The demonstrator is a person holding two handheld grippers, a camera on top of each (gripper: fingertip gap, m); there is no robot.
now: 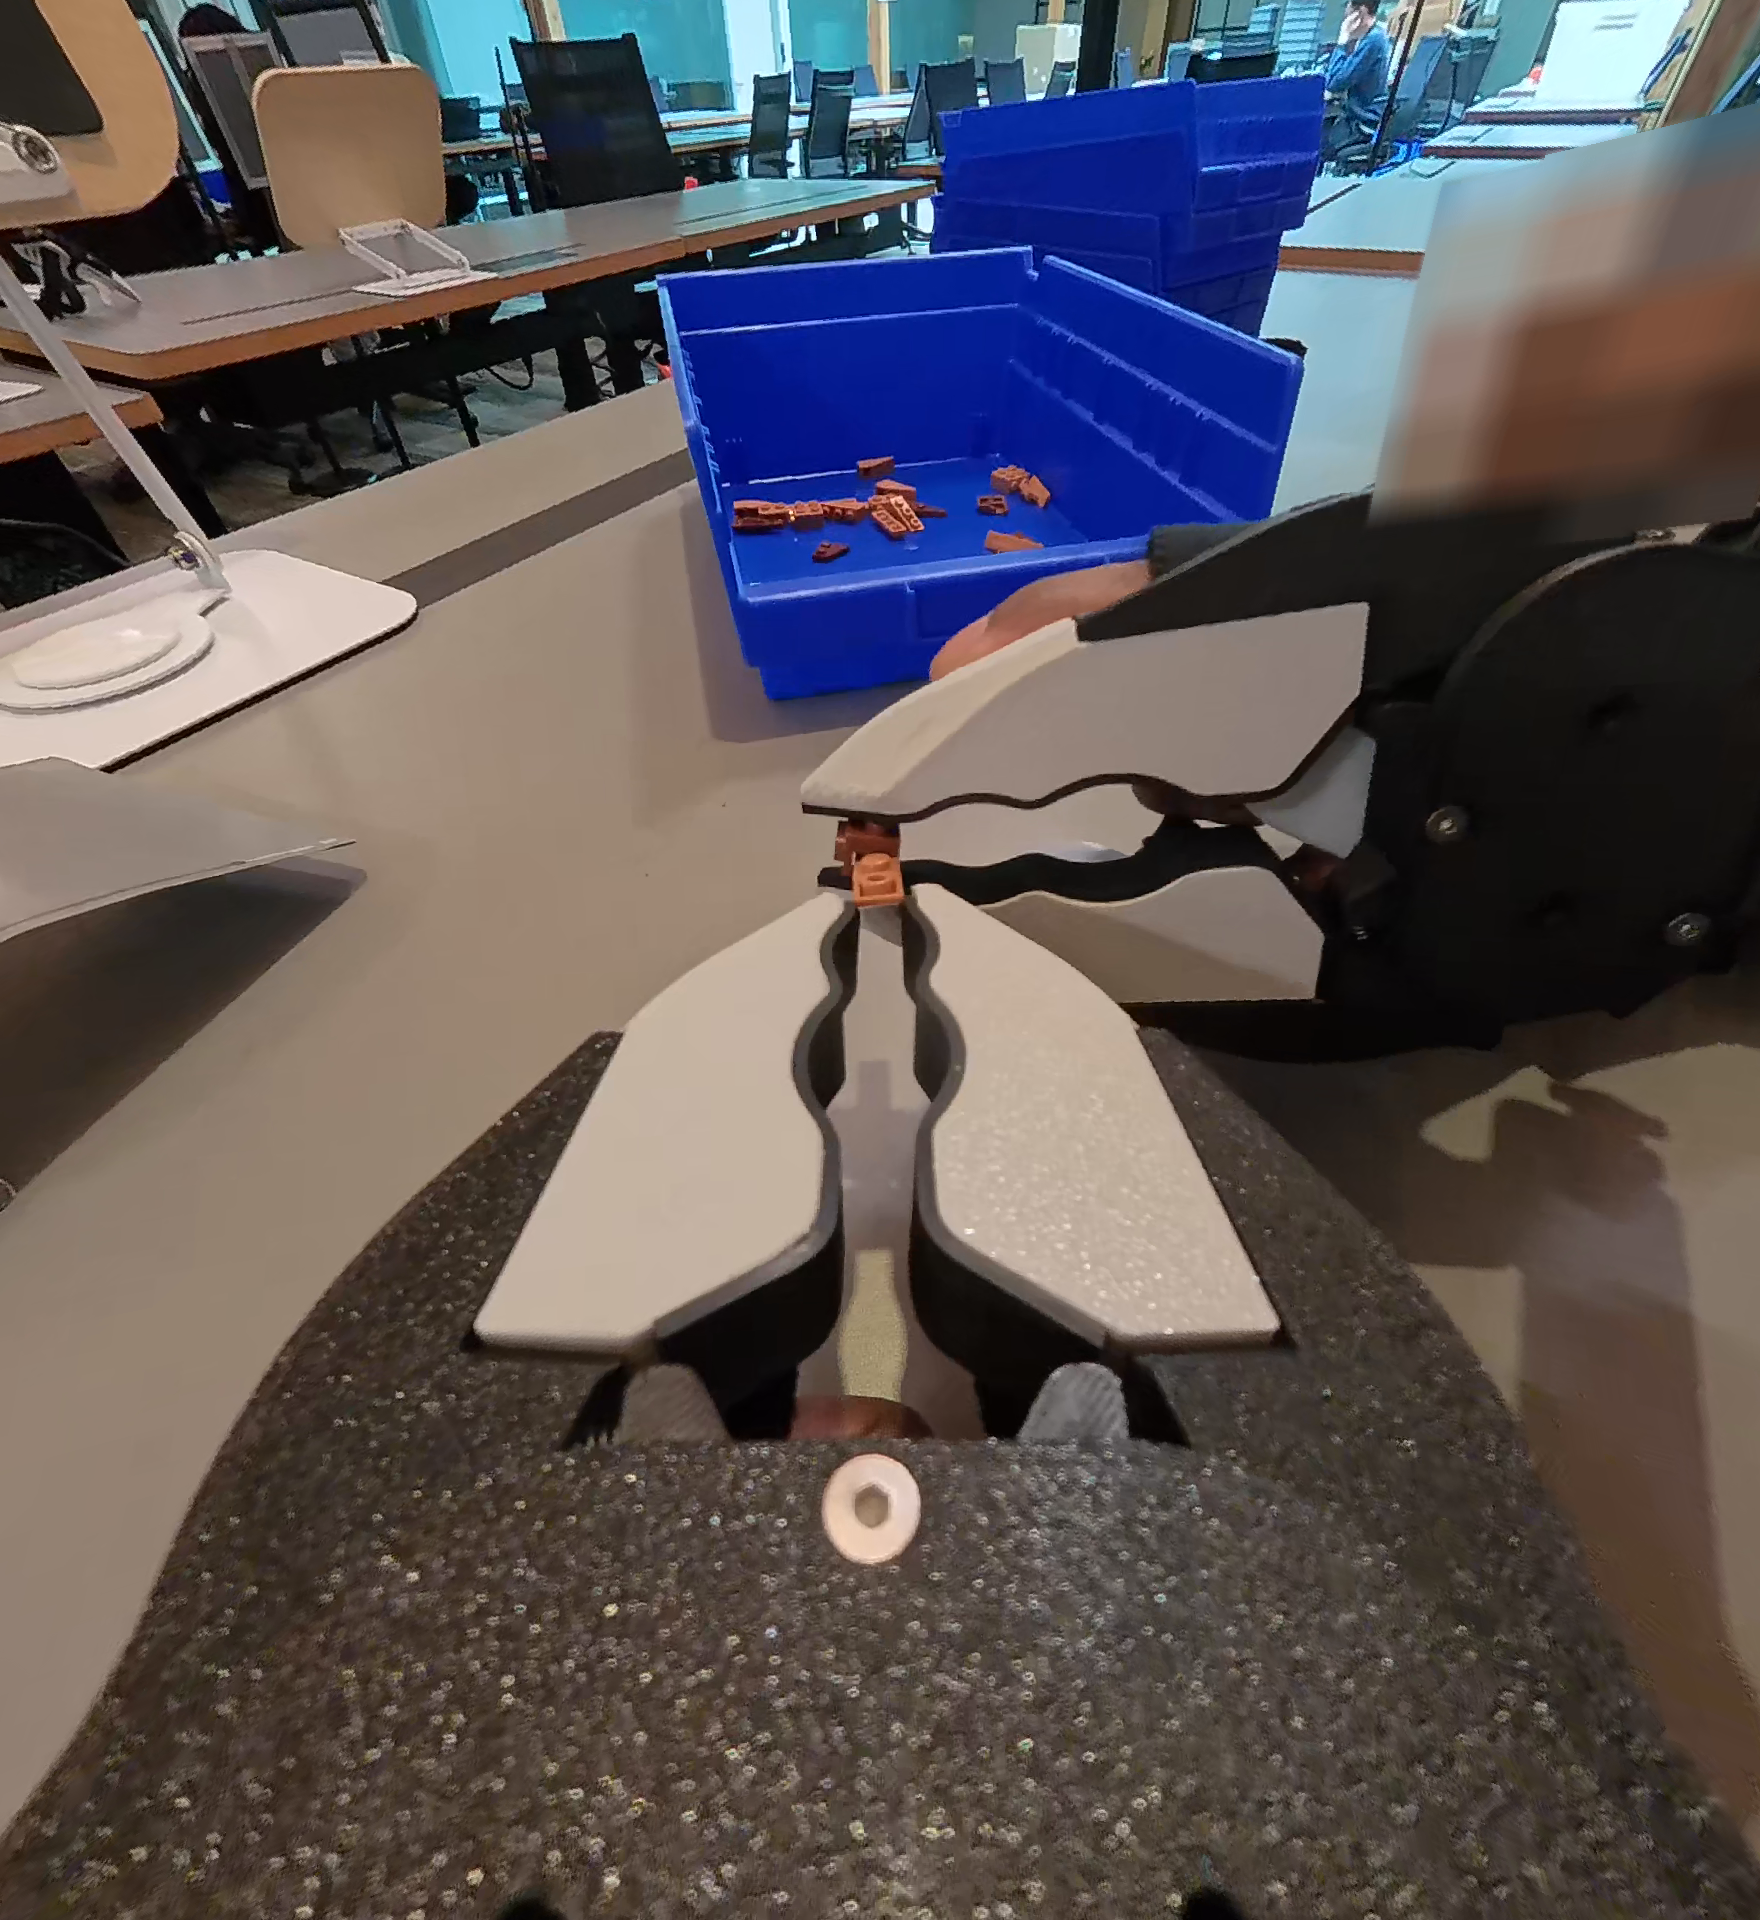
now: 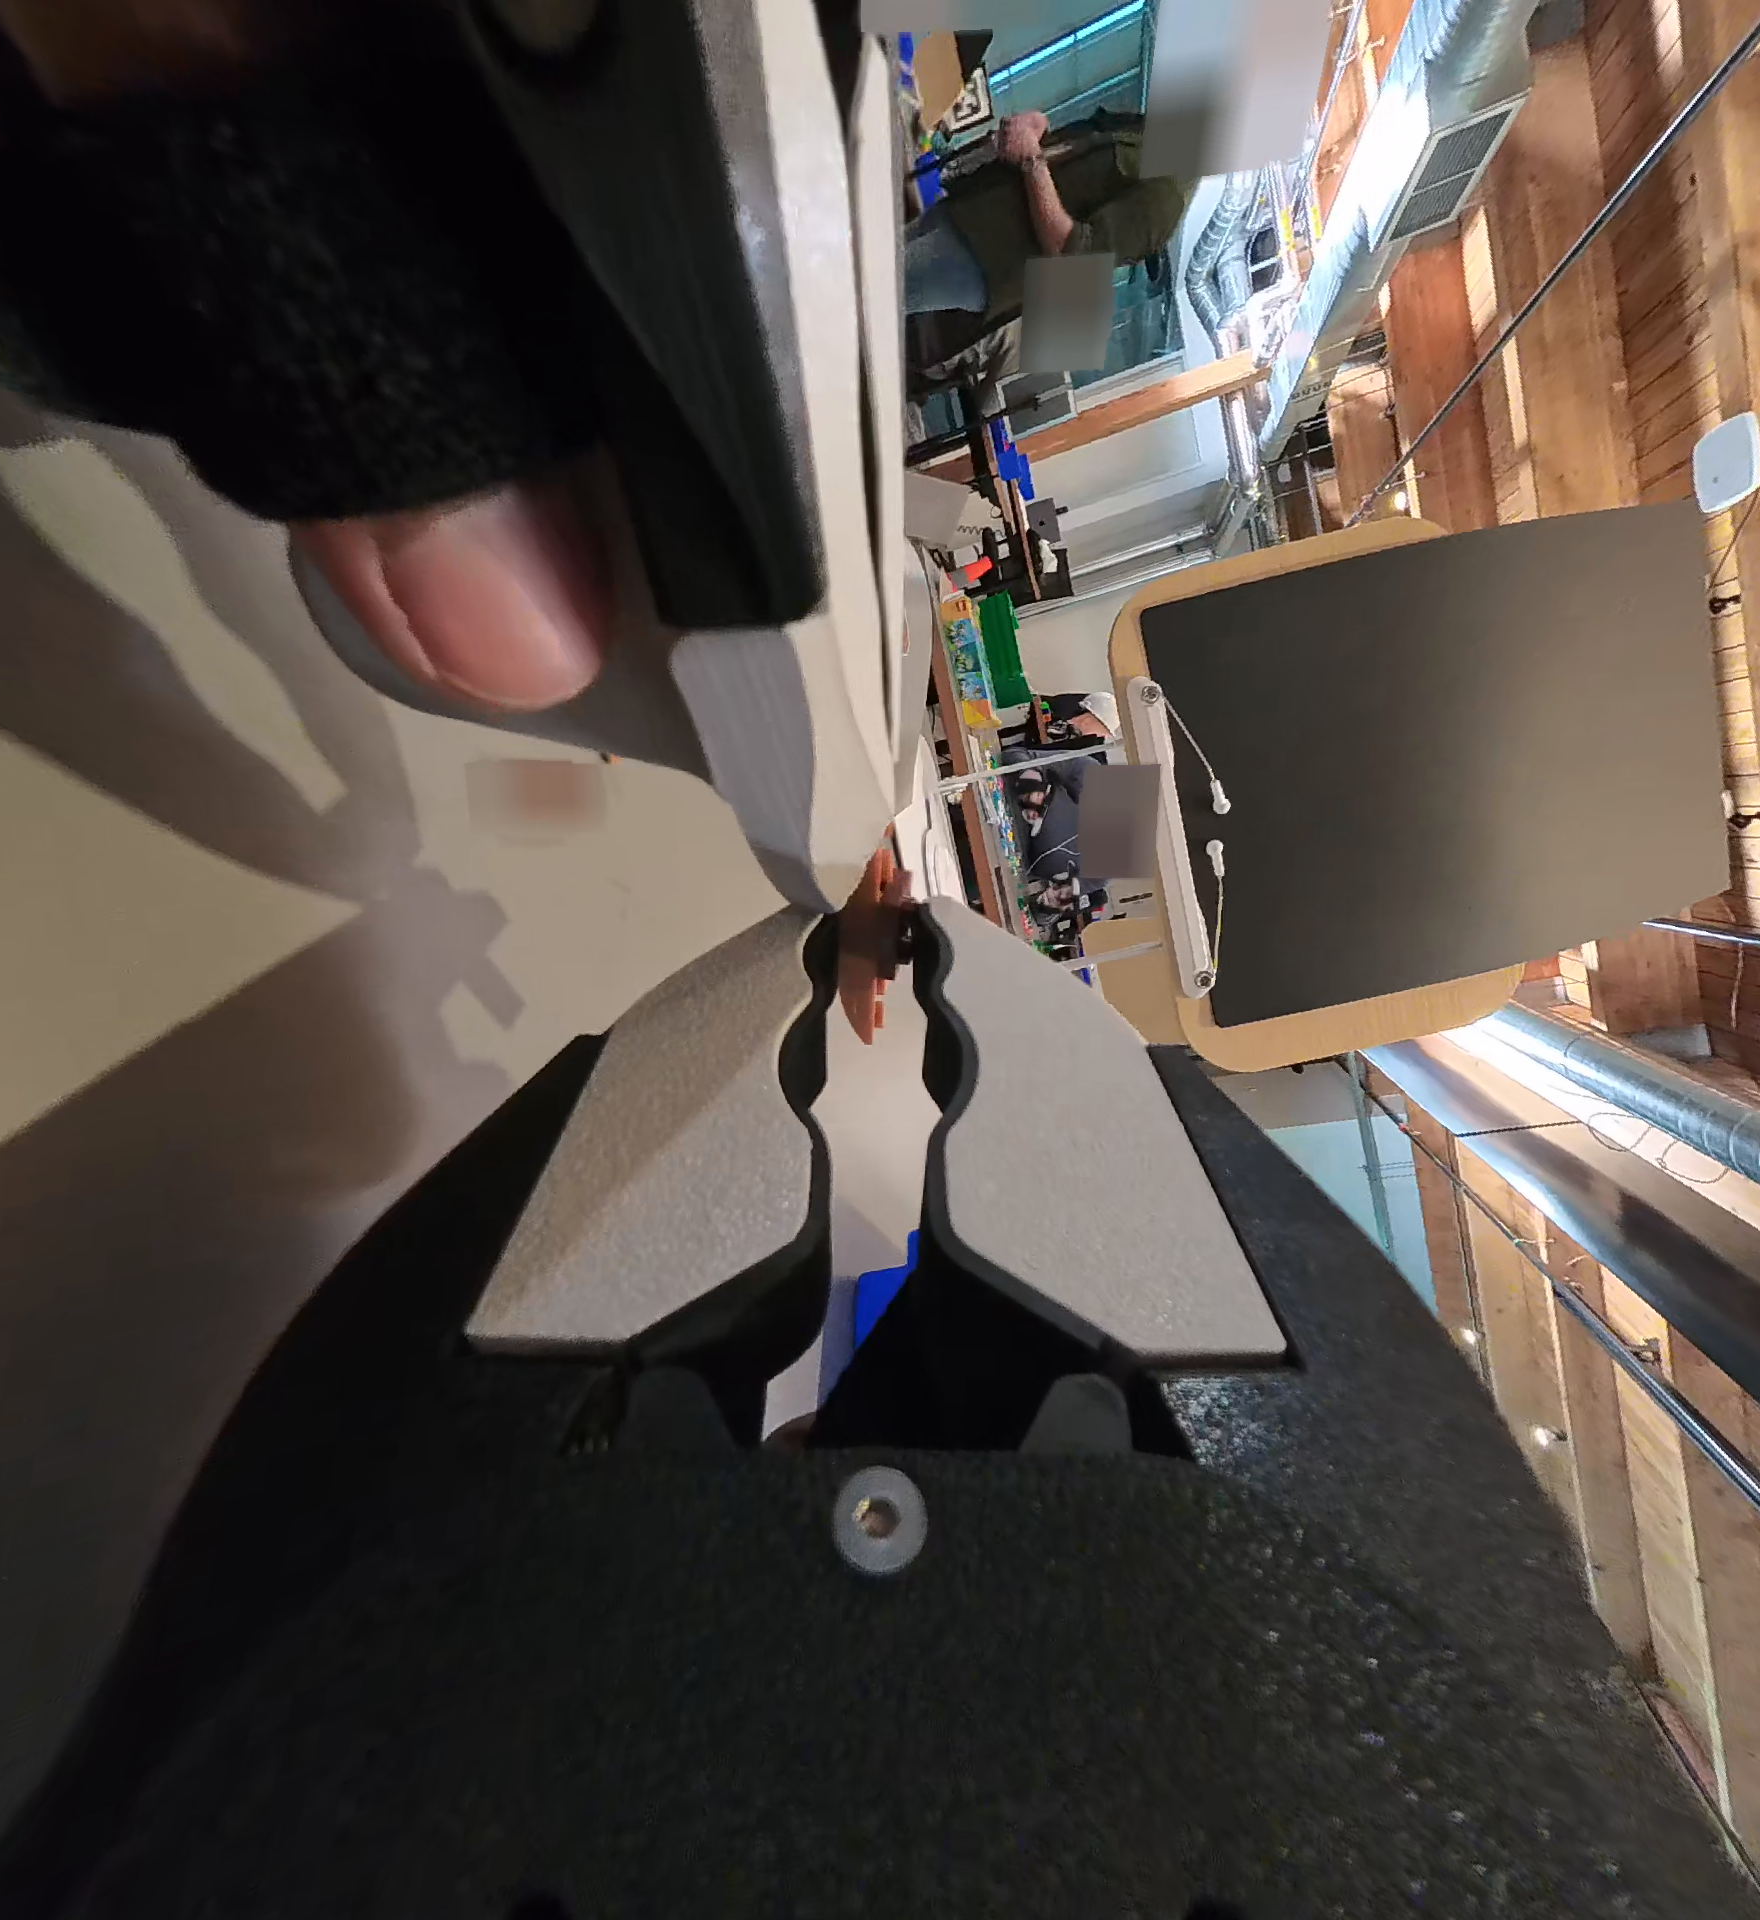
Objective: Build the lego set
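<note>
1. Lego pieces meet in mid-air above the grey table [image 1: 543,790], held between two hand-held grippers so that one can be pressed onto the other.
2. Left gripper [image 1: 878,902]: its two grey fingers [image 1: 720,1122] are nearly closed, pinching a small light-orange plate [image 1: 877,883] at the very tips. The plate shows one round stud.
3. Right gripper [image 1: 860,836] comes in from the right, turned on its side so one finger lies above the other. It is clamped on a small dark-brown brick cluster [image 1: 863,836], which sits just behind and touching the orange plate. This crossed arrangement looks meant to line up studs for joining.
4. In the right wrist view, the right gripper's fingers [image 2: 710,1143] close on a flat orange-brown piece [image 2: 865,987] seen edge-on; the left gripper's finger tip presses beside it, with a thumb [image 2: 481,613] in a black sleeve behind.
5. Finger surfaces are matte grey with wavy black inner edges; the gripper bodies are black and speckled.
6. Blue plastic bin [image 1: 959,623], ribbed and open-topped, stands farther back on the table, holding loose brown pieces [image 1: 876,509] still unused.
7. More blue bins [image 1: 1125,187] are stacked behind it.
</note>
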